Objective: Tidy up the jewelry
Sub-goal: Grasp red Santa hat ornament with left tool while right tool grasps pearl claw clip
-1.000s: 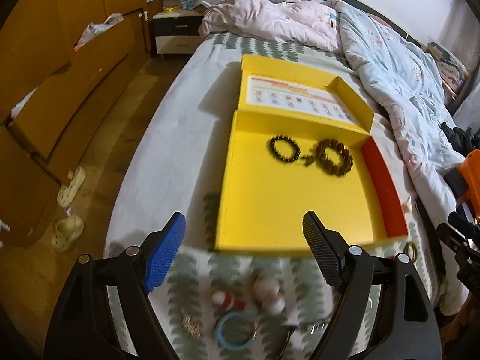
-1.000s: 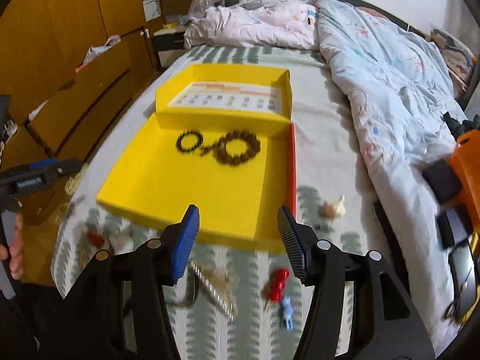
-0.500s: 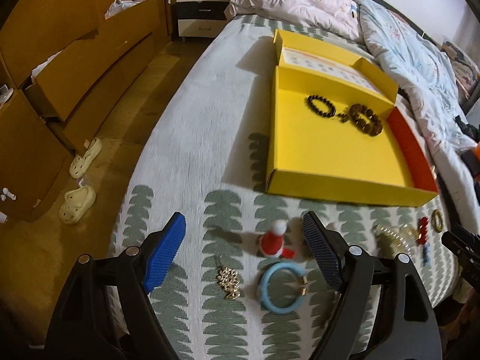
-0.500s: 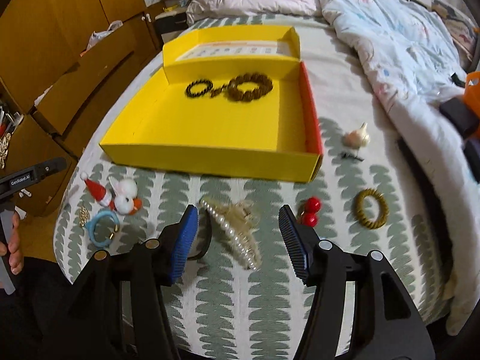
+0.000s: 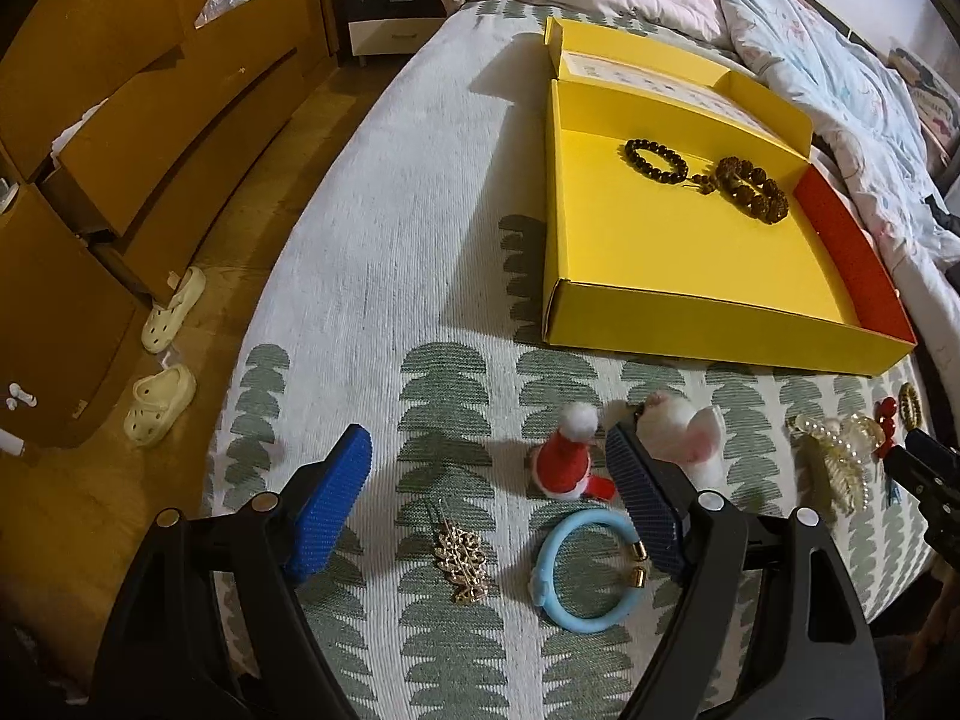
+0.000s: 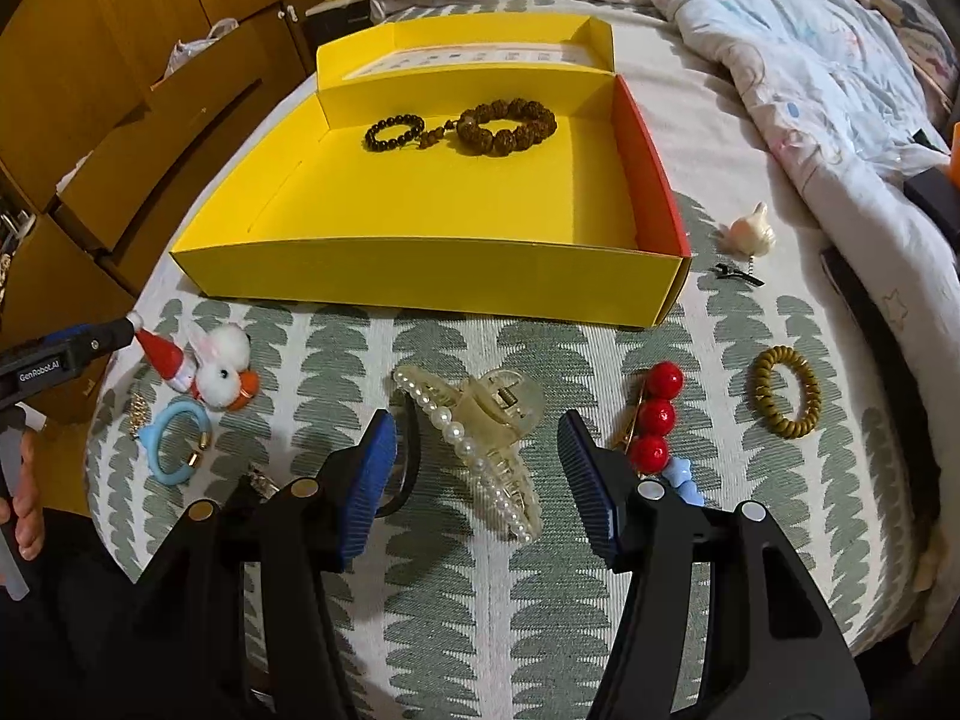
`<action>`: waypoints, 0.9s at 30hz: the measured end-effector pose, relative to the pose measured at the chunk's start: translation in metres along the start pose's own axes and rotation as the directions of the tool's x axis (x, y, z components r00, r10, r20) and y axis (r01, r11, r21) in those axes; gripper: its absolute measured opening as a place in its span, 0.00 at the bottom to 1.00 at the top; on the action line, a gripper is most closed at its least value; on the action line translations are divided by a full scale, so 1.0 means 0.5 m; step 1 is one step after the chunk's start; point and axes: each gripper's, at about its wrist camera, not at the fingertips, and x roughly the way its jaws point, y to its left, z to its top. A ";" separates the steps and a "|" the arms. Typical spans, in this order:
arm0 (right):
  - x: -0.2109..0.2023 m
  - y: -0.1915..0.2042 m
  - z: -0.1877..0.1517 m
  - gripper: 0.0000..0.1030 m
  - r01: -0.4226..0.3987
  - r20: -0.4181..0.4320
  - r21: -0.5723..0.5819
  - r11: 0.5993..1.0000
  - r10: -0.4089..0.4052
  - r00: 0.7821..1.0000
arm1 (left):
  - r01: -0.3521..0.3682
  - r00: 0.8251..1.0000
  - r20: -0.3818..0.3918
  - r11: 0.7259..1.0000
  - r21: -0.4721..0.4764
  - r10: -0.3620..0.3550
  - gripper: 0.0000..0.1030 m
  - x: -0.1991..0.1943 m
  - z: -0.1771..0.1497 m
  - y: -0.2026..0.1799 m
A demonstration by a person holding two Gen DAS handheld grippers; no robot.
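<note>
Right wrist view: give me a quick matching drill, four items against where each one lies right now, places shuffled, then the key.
Items
1. pearl hair claw
2. bead bracelets
3. blue ring bracelet
4. mustard coil hair tie

Places
A. inside the yellow box, near its far wall
B. on the bedspread at the right, beyond the red berry clip
C. on the bedspread, in line with the gap of the open right gripper
D. on the bedspread at the left, below the plush bunny

Pairs: 1-C, 2-A, 3-D, 4-B
</note>
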 end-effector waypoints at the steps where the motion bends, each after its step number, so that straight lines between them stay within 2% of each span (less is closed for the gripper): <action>1: 0.002 0.000 0.000 0.58 -0.001 0.001 -0.001 1.000 0.001 1.000 | -0.004 1.000 0.000 1.000 0.002 0.004 0.77 0.001 -0.001 -0.001; 14: 0.042 -0.009 -0.007 0.58 0.013 -0.041 0.004 1.000 -0.013 0.999 | -0.031 0.997 -0.067 0.999 0.020 0.033 0.77 0.043 -0.004 -0.002; 18: 0.044 -0.008 -0.005 0.58 -0.003 -0.041 0.012 1.000 0.004 0.999 | 0.012 0.996 -0.087 1.000 0.000 -0.012 0.77 0.049 0.002 -0.001; 27: 0.055 -0.010 -0.009 0.58 -0.017 -0.059 0.012 1.000 0.018 0.998 | 0.049 0.991 -0.122 0.999 0.010 -0.048 0.77 0.057 -0.006 -0.017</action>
